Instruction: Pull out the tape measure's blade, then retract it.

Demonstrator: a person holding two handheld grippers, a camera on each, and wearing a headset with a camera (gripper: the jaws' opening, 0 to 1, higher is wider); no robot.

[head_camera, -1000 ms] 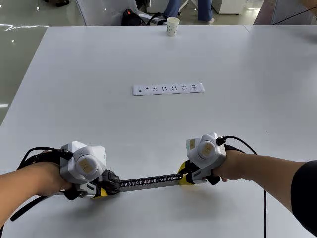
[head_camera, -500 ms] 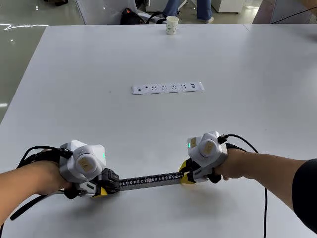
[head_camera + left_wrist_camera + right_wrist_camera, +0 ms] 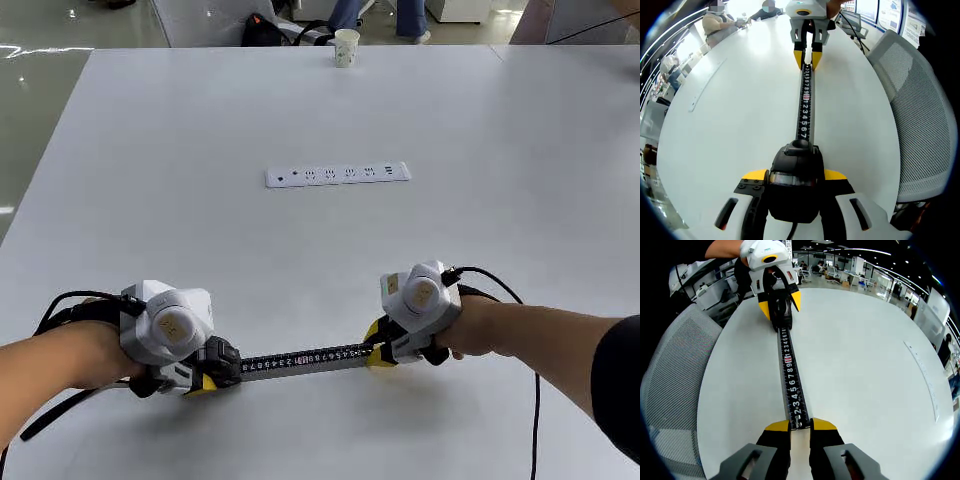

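**Tape measure stretched between two grippers at the near edge**

Tape measure [image 3: 222, 362]: I count one. Its black case is clamped between the fingers of the left gripper [image 3: 212, 372]. Those fingers are closed to the width of the case, with a yellow tip on each side of it. One blade [image 3: 305, 358] runs out of the case to the right, along the near edge of the table [image 3: 300, 250], numbers facing up.

I have two grippers in play. The right gripper [image 3: 373, 347] has its fingers almost together, pinching the tip of the blade at the low numbers. In the right gripper view the blade leads straight from my own jaws to the case in the other gripper. The blade sits low over the table, and I cannot tell whether it touches.

Elsewhere I count one power strip [image 3: 338, 174], lying flat near the middle of the table and well apart from both grippers. One paper cup [image 3: 346, 47] stands upright at the far edge. In the left gripper view, one mesh chair [image 3: 920, 100] stands beside the table.
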